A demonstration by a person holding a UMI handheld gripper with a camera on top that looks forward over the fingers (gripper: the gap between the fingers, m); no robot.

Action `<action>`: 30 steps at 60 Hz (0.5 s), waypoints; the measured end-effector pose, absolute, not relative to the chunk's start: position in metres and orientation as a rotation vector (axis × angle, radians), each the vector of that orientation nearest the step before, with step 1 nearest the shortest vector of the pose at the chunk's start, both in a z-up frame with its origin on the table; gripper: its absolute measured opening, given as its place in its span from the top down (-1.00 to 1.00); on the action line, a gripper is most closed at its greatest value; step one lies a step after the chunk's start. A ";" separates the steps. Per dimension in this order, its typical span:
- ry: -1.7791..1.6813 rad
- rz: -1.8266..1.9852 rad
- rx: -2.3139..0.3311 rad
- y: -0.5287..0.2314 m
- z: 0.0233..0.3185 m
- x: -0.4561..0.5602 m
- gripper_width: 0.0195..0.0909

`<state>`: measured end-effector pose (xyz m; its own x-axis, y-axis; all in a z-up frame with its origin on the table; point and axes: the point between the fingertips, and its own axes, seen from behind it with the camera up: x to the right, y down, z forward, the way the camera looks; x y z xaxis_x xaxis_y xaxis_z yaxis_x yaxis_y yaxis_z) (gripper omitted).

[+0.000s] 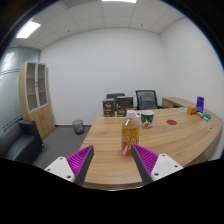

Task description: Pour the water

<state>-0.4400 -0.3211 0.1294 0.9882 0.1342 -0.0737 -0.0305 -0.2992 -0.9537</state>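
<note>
The fingers (113, 160), nearest of all, are seen spread wide with nothing held, their purple pads (82, 158) facing inward across an open gap. Under and beyond them the broad wooden counter (170, 145) is spread, curving away to the right. Just ahead of the fingers, in line with the gap between them, a clear bottle (131, 133) with amber liquid and a pale cap is stood upright on the counter, apart from both fingers. A little beyond it and slightly to the right a green cup (148, 120) is stood; whether it is the vessel to be filled cannot be told. Further right a small red disc (171, 123) is laid flat, and small items at the far end cannot be made out. The bottle is judged to be thin plastic, moderately heavy with liquid, smooth and apt to dent if squeezed hard. It is best taken at mid-body, below the shoulder, with a firm, measured closure.
</note>
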 end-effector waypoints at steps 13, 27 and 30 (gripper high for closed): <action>-0.068 0.068 -1.838 -0.189 0.075 -0.388 -0.77; -0.125 0.109 -1.778 -0.134 0.066 -0.395 0.06; -0.128 0.097 -1.773 -0.130 0.066 -0.392 0.13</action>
